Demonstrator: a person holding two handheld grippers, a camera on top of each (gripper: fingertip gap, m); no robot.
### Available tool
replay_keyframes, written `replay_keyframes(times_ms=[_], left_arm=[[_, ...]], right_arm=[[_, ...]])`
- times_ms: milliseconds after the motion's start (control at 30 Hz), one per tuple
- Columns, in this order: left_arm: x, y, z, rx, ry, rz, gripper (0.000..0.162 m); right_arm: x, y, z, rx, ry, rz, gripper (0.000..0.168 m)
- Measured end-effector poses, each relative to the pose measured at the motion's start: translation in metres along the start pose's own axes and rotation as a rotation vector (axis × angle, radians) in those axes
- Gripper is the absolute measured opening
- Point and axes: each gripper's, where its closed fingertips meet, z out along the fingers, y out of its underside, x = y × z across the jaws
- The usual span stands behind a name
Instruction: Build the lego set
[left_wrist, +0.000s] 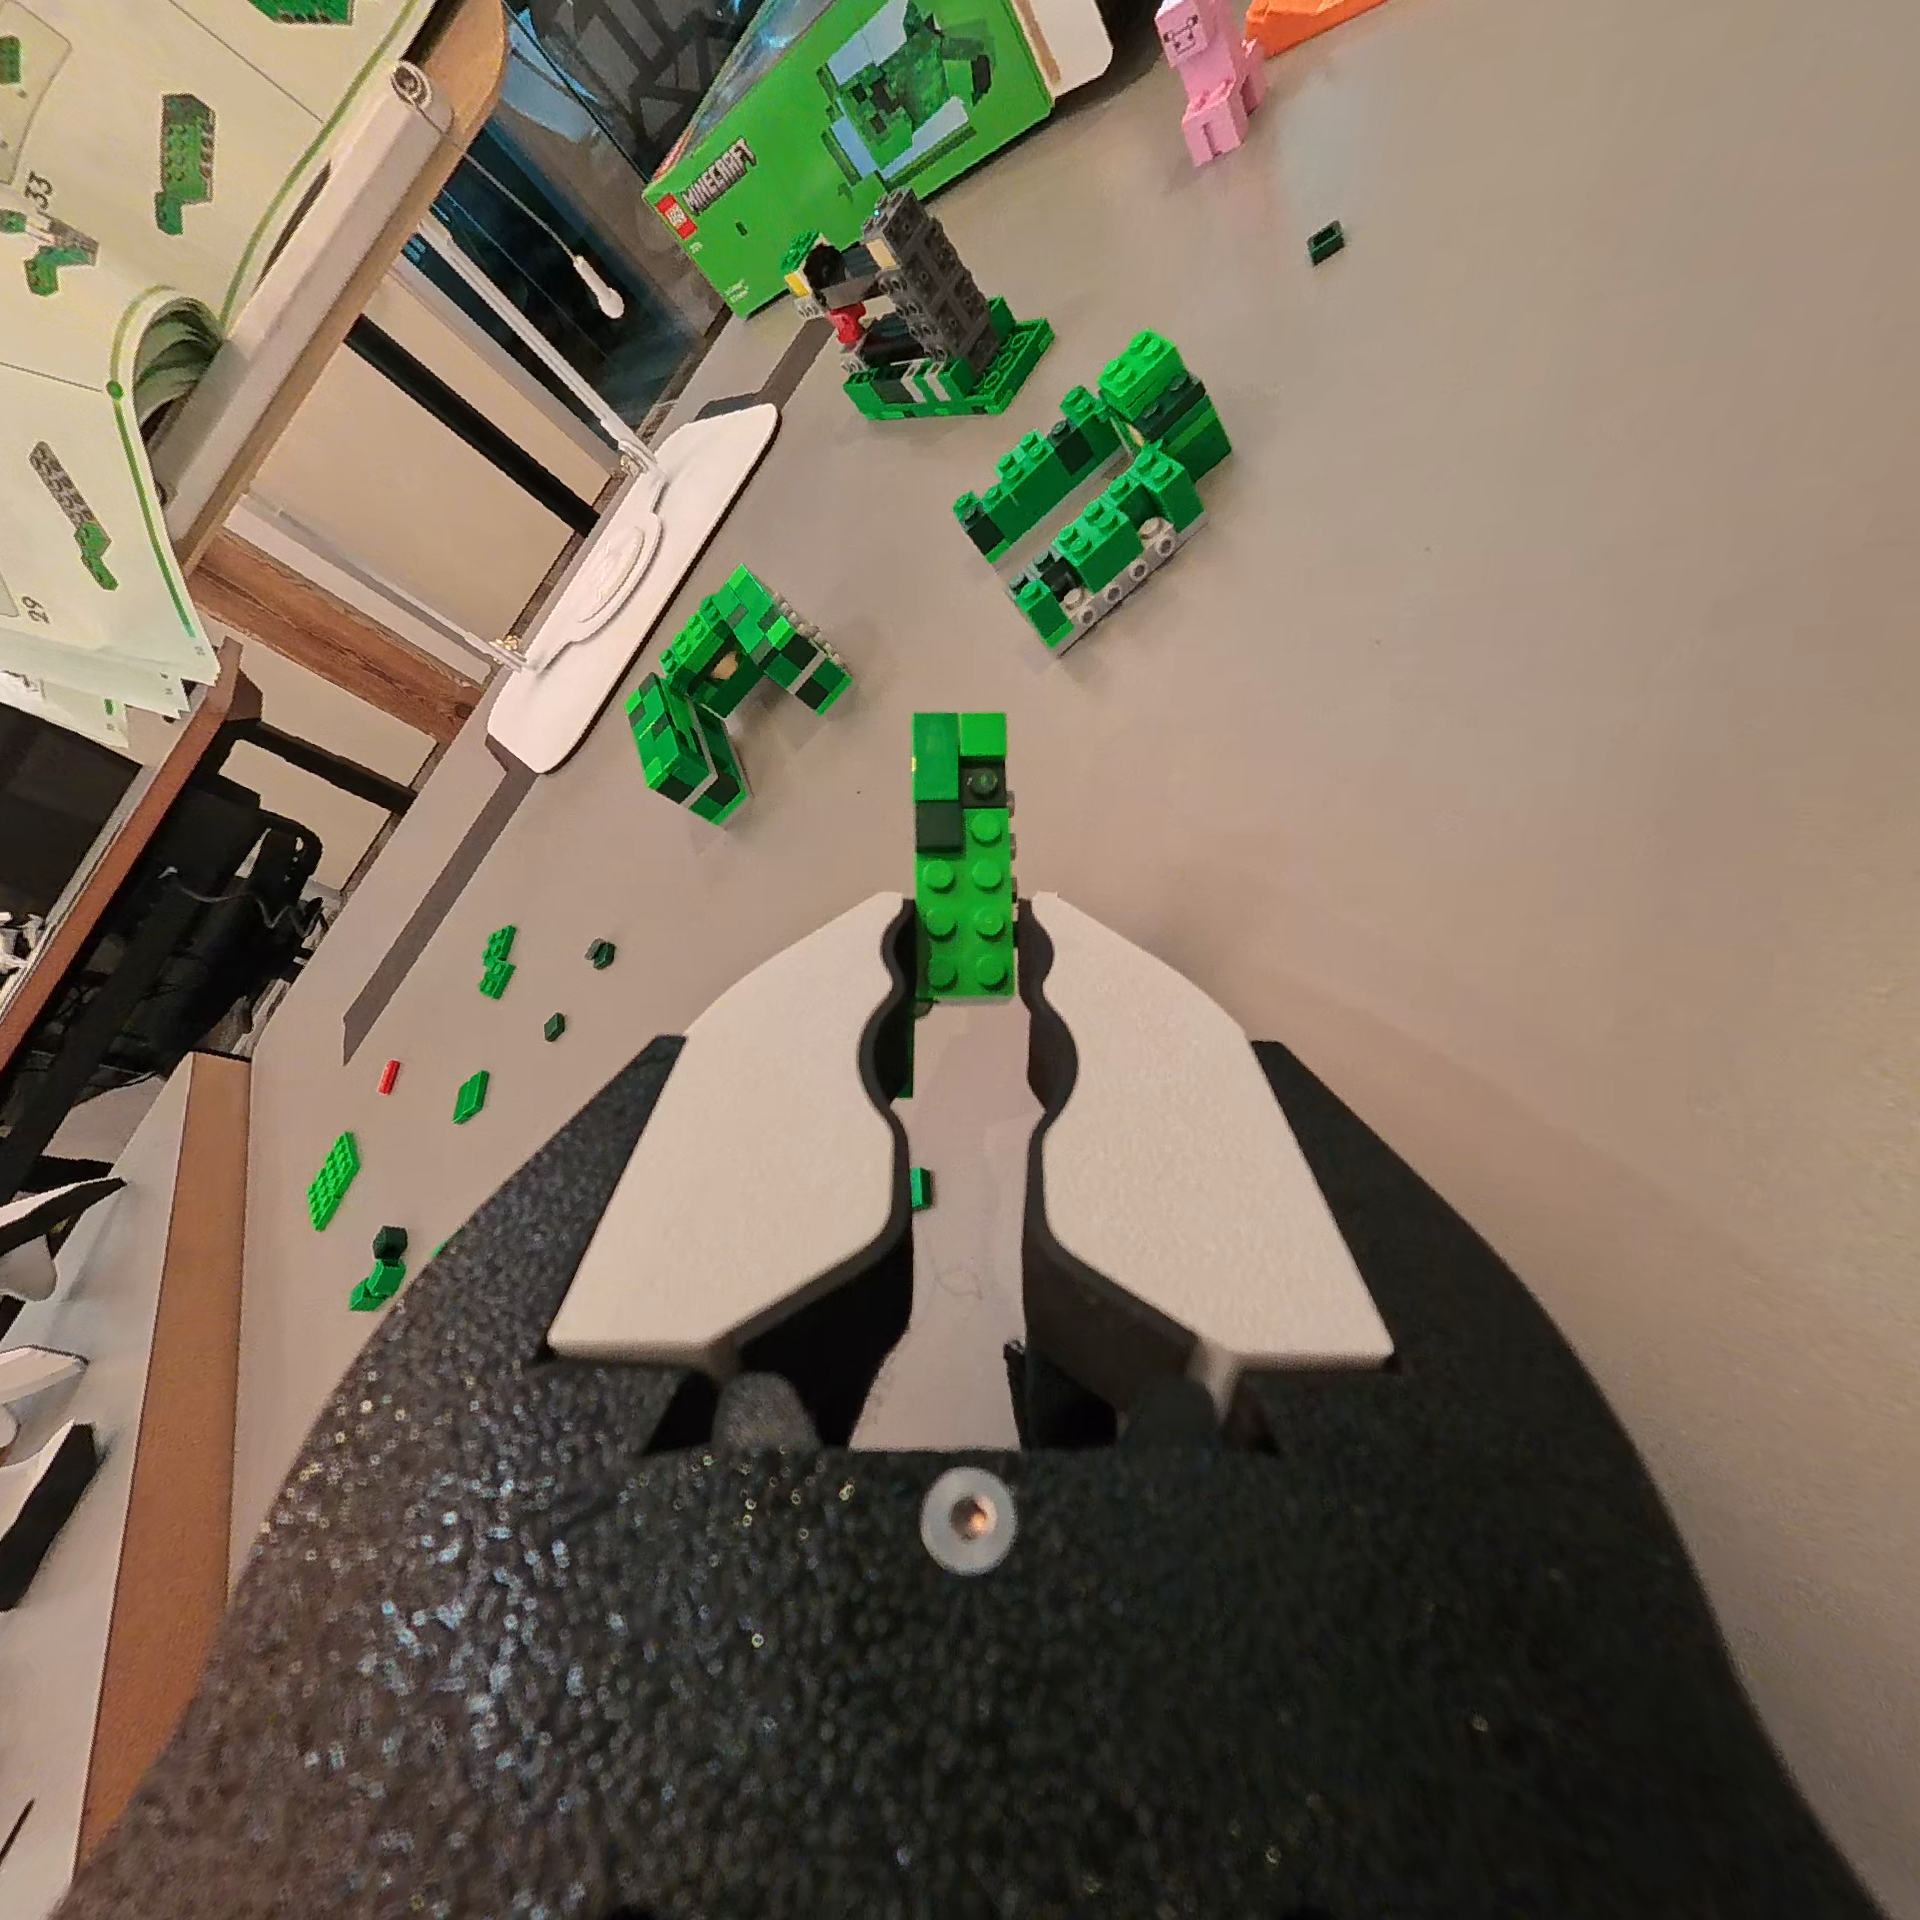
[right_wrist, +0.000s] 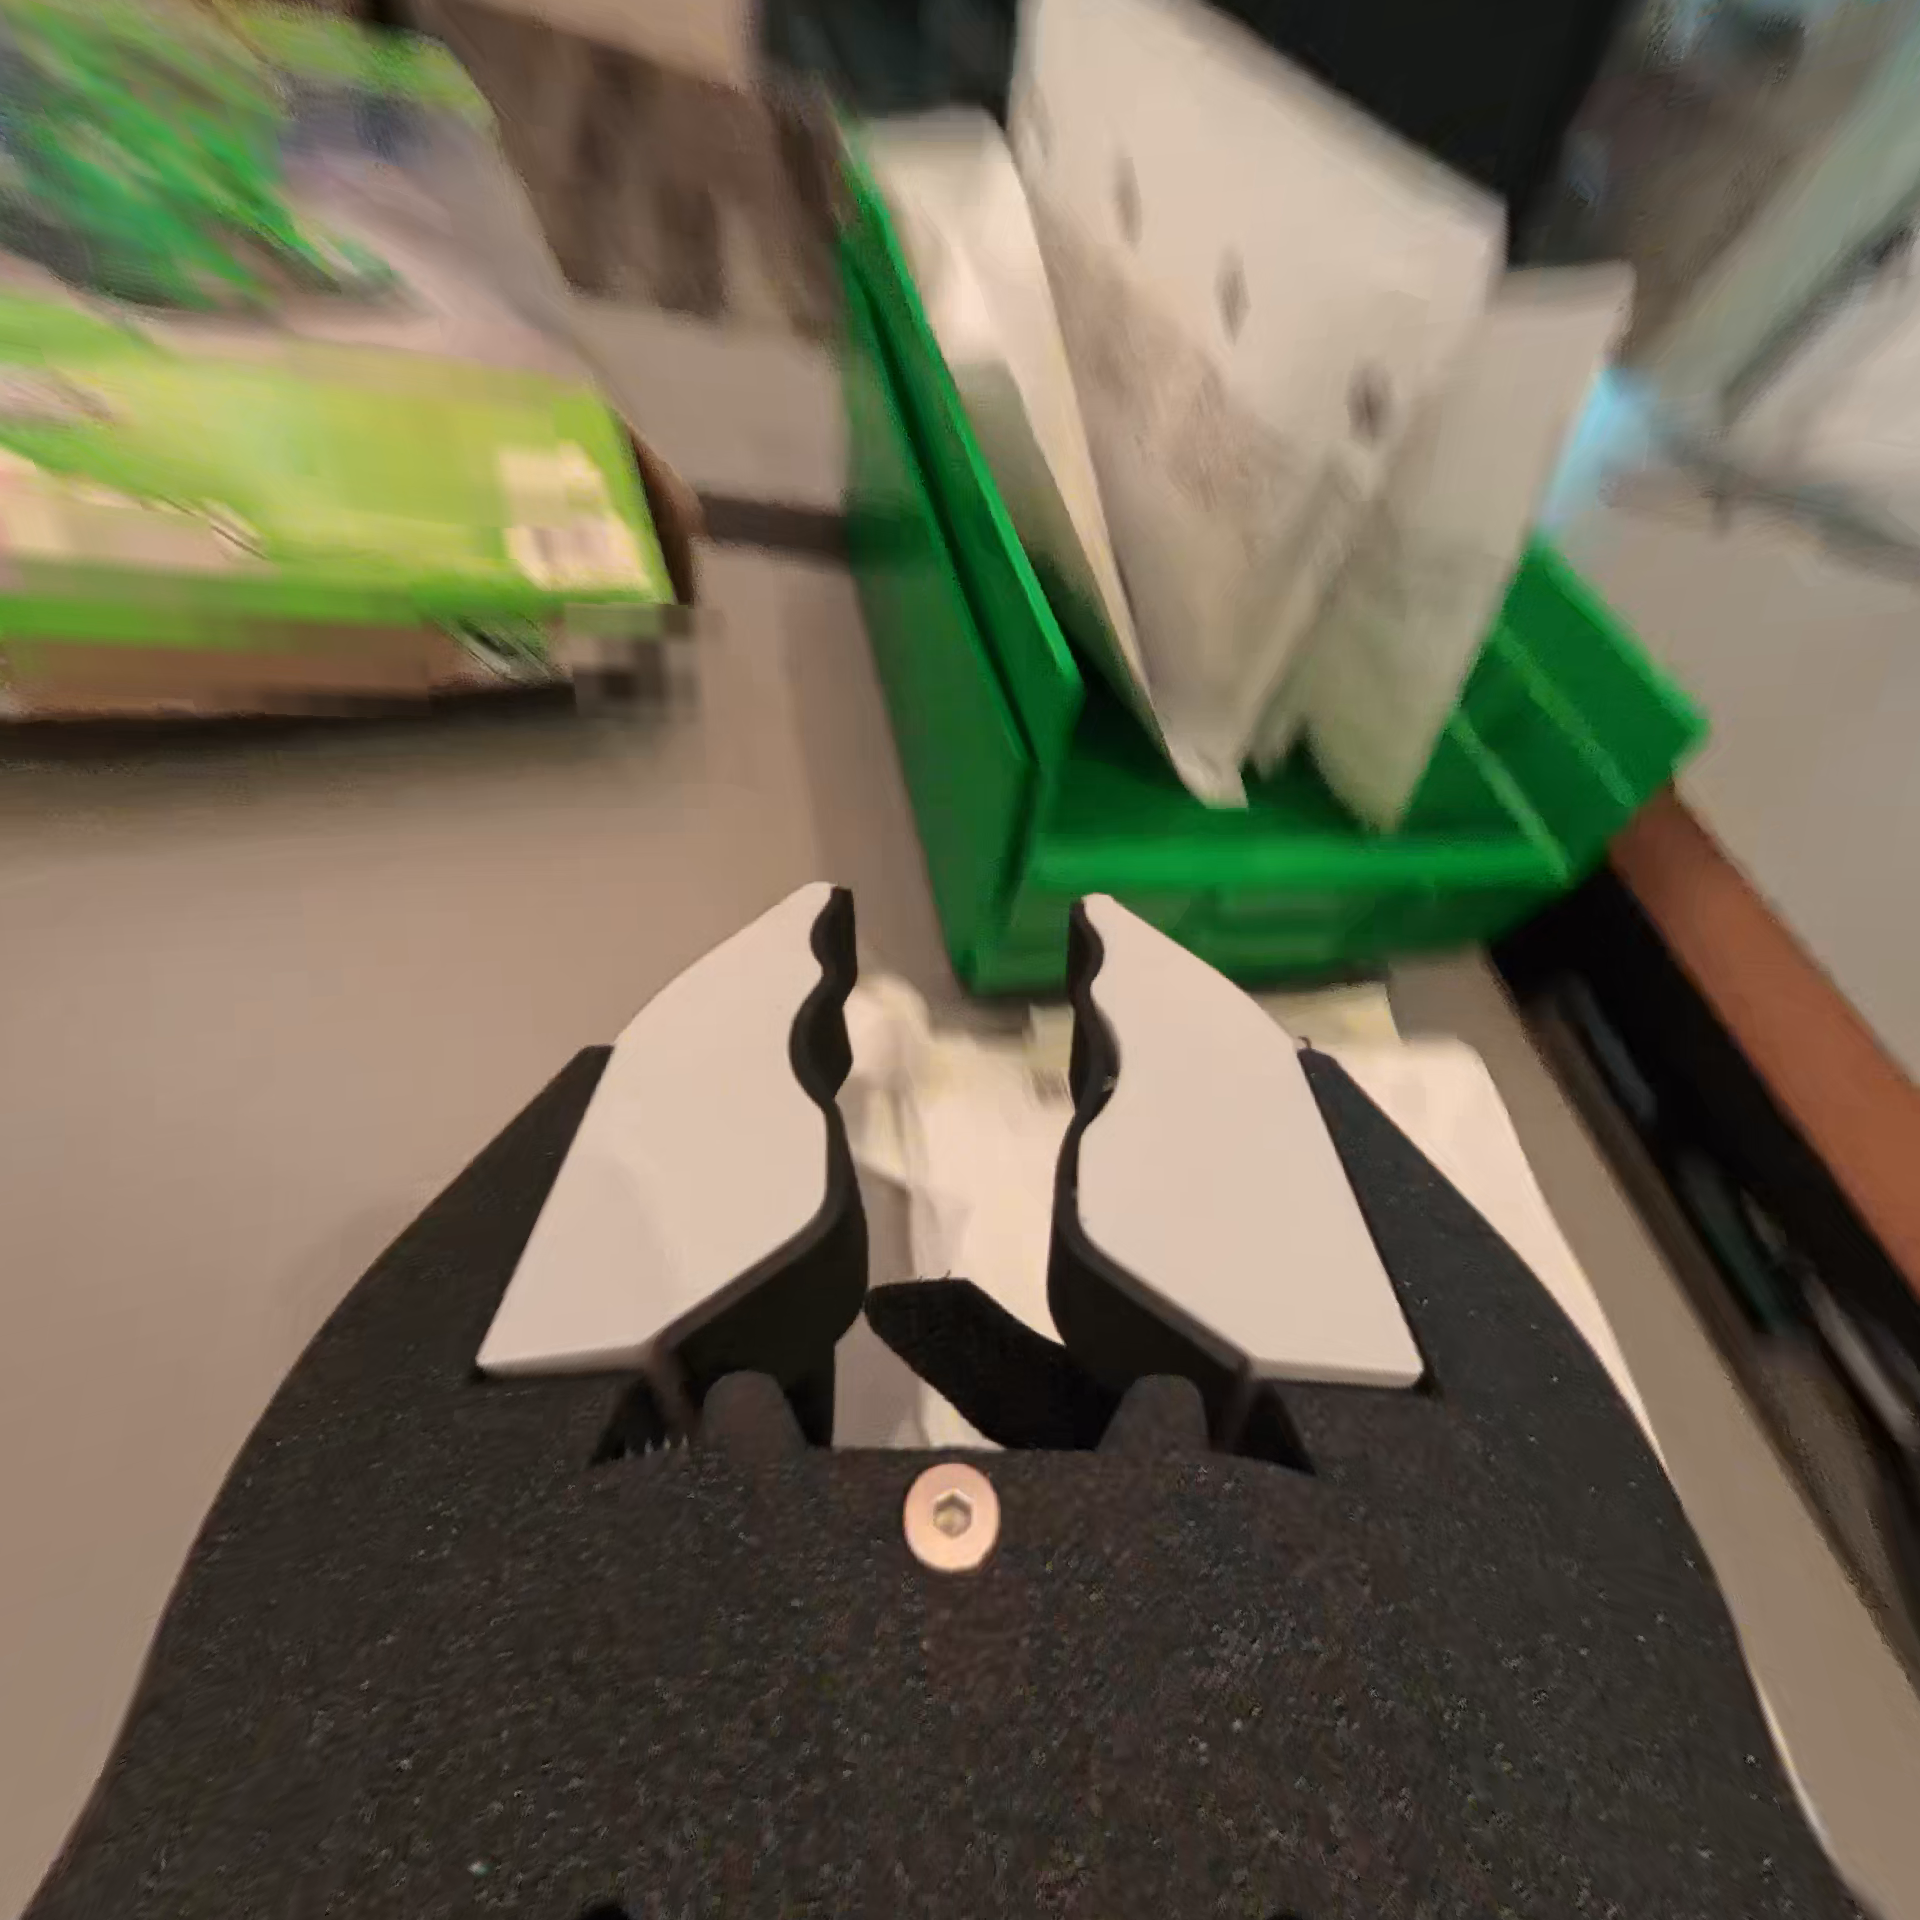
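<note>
Left gripper (left_wrist: 968, 914) fingers clamping green brick strip (left_wrist: 964, 862), right gripper (right_wrist: 961, 914) fingers apart, printed green box (left_wrist: 842, 135) behind.

A grey table (left_wrist: 1558, 727) stands beside a wood-edged shelf (left_wrist: 343, 312), under soft warm indoor light.

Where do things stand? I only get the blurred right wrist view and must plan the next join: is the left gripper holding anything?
Observer: Yes, the left gripper is shut on a green brick strip that sticks out past its fingertips.
Operator: Any built sections nearby?
Observer: Three sit on the table beyond it; the nearest is a bent green assembly.
Operator: Loose pieces left?
Observer: Several small ones lie to the left, including a studded green plate.
</note>
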Motion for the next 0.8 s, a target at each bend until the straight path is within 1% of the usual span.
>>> replay_keyframes(times_ms=[33, 67, 133, 167, 233, 333, 400, 467, 567, 667, 800], left_arm=[[0.0, 0.0, 0.0, 0.001, 0.0, 0.0, 0.017], [0.0, 0.0, 0.0, 0.003, -0.001, 0.0, 0.017], [0.0, -0.001, 0.0, 0.004, -0.001, -0.001, 0.017], [-0.001, -0.001, -0.001, 0.005, -0.001, -0.001, 0.017], [-0.001, -0.001, -0.001, 0.008, -0.002, -0.001, 0.017], [-0.001, -0.002, -0.001, 0.012, -0.002, -0.002, 0.017], [-0.001, -0.002, -0.002, 0.013, -0.004, -0.002, 0.017], [-0.002, -0.002, -0.002, 0.015, -0.007, -0.002, 0.017], [-0.002, -0.002, -0.003, 0.019, -0.009, -0.004, 0.018], [-0.002, -0.003, -0.002, 0.021, -0.005, -0.006, 0.017], [-0.001, -0.003, -0.002, 0.019, -0.001, -0.001, 0.018]], right_arm=[[-0.008, -0.018, -0.005, 0.122, -0.021, -0.03, 0.039], [-0.01, -0.034, -0.012, 0.236, -0.007, -0.05, 0.037], [-0.004, -0.054, -0.025, 0.406, 0.08, -0.03, 0.029], [0.0, -0.059, -0.03, 0.468, 0.115, -0.008, 0.029], [0.0, -0.063, -0.033, 0.567, 0.127, 0.045, 0.029], [-0.021, -0.065, -0.032, 0.693, 0.054, 0.071, 0.026], [-0.035, -0.063, -0.029, 0.743, 0.078, 0.059, 0.025], [-0.056, -0.059, -0.02, 0.757, 0.081, 0.0, 0.024], [-0.085, -0.053, 0.002, 0.699, 0.05, -0.119, 0.024], [-0.089, -0.059, 0.004, 0.723, 0.047, -0.126, 0.024], [-0.066, -0.057, 0.01, 0.72, 0.101, -0.069, 0.023]])
